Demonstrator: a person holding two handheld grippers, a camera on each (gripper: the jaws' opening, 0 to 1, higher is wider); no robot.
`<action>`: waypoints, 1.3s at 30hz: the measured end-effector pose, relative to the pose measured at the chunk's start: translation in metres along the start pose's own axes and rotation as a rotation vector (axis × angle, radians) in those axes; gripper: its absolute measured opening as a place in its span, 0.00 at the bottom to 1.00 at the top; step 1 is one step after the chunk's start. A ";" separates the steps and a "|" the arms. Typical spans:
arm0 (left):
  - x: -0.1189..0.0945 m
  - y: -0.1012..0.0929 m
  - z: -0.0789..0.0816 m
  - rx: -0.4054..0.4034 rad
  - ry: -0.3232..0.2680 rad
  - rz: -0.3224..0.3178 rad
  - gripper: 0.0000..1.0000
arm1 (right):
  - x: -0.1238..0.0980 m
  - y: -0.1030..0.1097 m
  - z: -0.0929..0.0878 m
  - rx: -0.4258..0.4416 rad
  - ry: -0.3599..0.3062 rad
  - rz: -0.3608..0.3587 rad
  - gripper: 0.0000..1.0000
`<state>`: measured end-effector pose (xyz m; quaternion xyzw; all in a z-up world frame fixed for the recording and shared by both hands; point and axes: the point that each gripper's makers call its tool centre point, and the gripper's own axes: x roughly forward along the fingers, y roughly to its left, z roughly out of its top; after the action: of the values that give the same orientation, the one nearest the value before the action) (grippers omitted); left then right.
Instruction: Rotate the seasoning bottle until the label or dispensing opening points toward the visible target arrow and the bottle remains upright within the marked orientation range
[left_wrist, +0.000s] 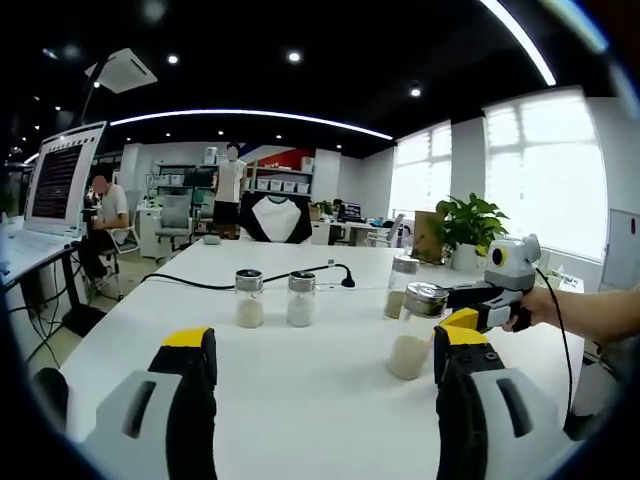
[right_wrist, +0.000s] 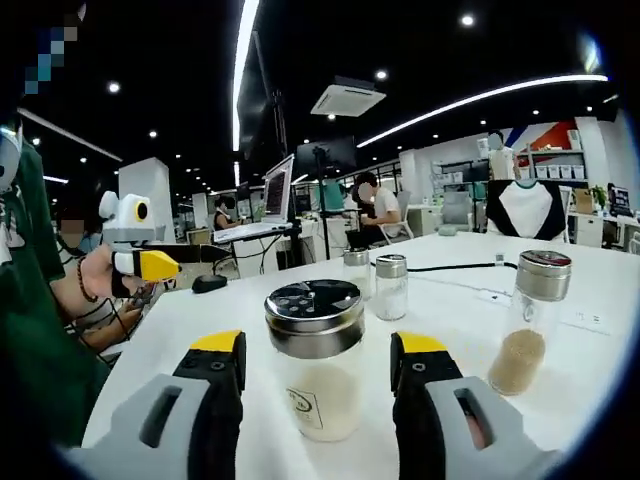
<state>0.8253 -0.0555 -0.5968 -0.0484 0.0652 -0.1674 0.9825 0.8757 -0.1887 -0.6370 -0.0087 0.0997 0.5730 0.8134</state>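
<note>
**Q:** Tabletop first — what does it carry?

**R:** The wide white tabletop (right_wrist: 600, 330) carries several clear glass shakers with metal caps, and a black cable (left_wrist: 200, 283) trails across it. Around it lies an open office with ceiling lights, bright windows, a leafy potted plant (left_wrist: 468, 225) and seated people at desks.

**Q:** And the seasoning bottle?

**R:** The clear glass seasoning bottle with a perforated silver lid and pale powder inside (right_wrist: 315, 360) stands upright, long axis vertical, directly ahead of the right tool (right_wrist: 315, 372), between its spread jaws. They flank the glass without visibly touching it, so nothing is gripped. A small printed mark faces that camera. No target arrow can be made out.

**Q:** Which tool is nearer?

**R:** The right one, plainly. In the left gripper view the bottle (left_wrist: 415, 345) sits off to the right, beside the left tool's (left_wrist: 325, 375) right jaw; that tool is also open and empty. Judging from this, closing the right tool comes next.
</note>
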 end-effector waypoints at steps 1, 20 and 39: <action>0.000 0.000 0.000 0.000 0.001 0.000 0.95 | 0.001 0.000 -0.001 -0.001 0.002 0.007 0.58; 0.000 -0.003 0.004 0.010 0.006 -0.020 0.95 | 0.013 0.000 0.001 0.016 -0.015 0.086 0.47; 0.001 -0.004 0.005 0.000 0.000 -0.023 0.94 | 0.016 0.003 -0.001 -0.021 0.014 0.081 0.41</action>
<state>0.8261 -0.0591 -0.5917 -0.0493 0.0648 -0.1786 0.9806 0.8783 -0.1729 -0.6408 -0.0173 0.0996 0.6063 0.7888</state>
